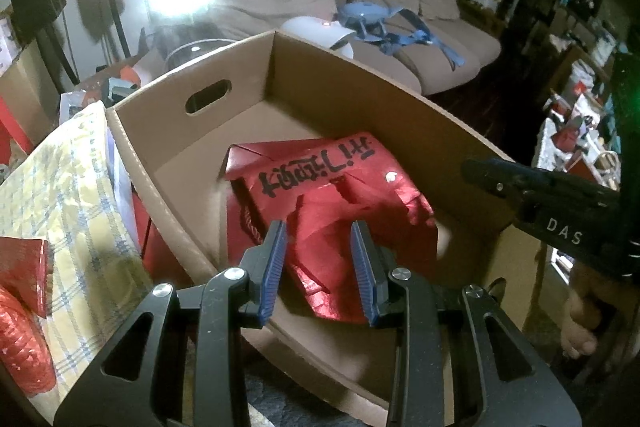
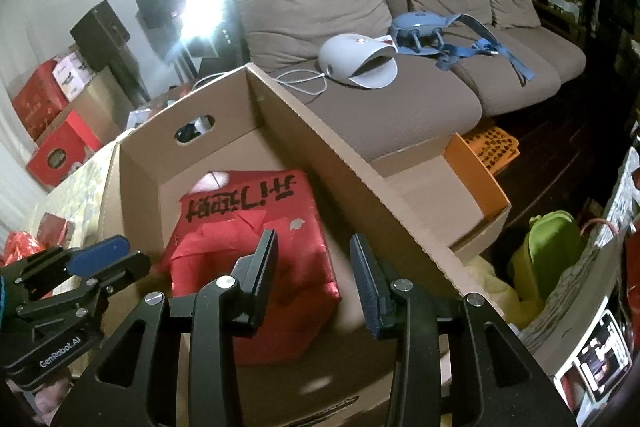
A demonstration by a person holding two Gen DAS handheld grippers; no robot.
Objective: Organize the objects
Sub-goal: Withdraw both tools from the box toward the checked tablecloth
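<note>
Down in the box (image 1: 320,75) lies the red parcel (image 1: 320,187), against the near wall and toward the left side, black writing across its top and its wrapping torn open at the near end. Both tools hang over it with jaws apart. The left tool (image 1: 319,267) has blue pads spread, and the torn red paper shows in the gap between them; whether the pads touch it I cannot tell. The right tool (image 2: 313,275) has dark pads spread as well, with nothing pinched, hovering above the parcel's near end.

From the left view, a yellow checked cloth (image 1: 68,195) lies just outside the box's left wall, with red wrapped things (image 1: 22,267) on it; the right tool's black body pokes in over the box's right rim, and bare toes (image 1: 578,339) show below it. From the right view, other things appear: a smaller orange-lined box (image 2: 476,179) just beyond the right wall, a green container (image 2: 548,251) and red cartons (image 2: 60,151) stacked at the far left.

Behind the box stands a brown sofa (image 2: 400,99) carrying a white device (image 2: 356,63) and a blue strapped gadget (image 2: 424,31). A bright lamp (image 2: 200,11) glares beside two black speakers (image 2: 100,27).
</note>
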